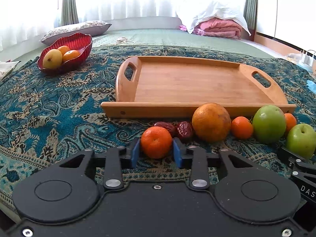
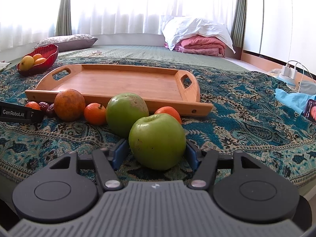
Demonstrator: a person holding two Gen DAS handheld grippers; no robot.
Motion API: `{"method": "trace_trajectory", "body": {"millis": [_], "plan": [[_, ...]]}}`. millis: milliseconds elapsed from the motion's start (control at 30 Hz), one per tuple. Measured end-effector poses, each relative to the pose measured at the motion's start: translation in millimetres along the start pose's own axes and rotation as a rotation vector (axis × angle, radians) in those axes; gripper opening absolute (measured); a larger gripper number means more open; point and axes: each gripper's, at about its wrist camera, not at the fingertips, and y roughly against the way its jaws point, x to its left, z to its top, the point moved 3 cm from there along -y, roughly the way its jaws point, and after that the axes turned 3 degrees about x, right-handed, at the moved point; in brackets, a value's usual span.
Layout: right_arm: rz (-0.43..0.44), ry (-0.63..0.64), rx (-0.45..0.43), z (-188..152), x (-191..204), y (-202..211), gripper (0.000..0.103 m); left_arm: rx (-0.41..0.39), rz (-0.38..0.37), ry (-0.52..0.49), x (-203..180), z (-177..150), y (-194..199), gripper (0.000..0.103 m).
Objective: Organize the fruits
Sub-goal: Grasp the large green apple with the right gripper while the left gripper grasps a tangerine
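A: What sits between the left gripper [image 1: 156, 151] jaws?

B: A small mandarin [image 1: 156, 142], both blue pads touching its sides; it rests on the patterned cloth [image 1: 59, 106].

A: And the right gripper [image 2: 156, 154]?

B: Its jaws close around a green apple [image 2: 157, 140]. Just beyond lie a second apple [image 2: 126, 113], a large orange [image 2: 69, 105] and a bare wooden tray [image 2: 118, 83].

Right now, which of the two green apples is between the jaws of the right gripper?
The nearer, smooth green apple, stem dimple up; the other green apple, with a brownish patch, lies behind it.
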Motion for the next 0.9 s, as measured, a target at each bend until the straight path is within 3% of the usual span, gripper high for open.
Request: {"method": "trace_trajectory", "body": {"millis": [267, 900], "plan": [[-0.007, -0.002, -0.002, 0.4, 0.7, -2.6, 0.061, -0.015, 0.010, -0.020, -3.2, -0.3, 1.3, 0.032], [0.026, -0.104, -0.014, 13.0, -13.1, 4.2, 0.060, -0.083, -0.008, -0.033, -13.4, 11.9, 24.7, 0.032]]}}
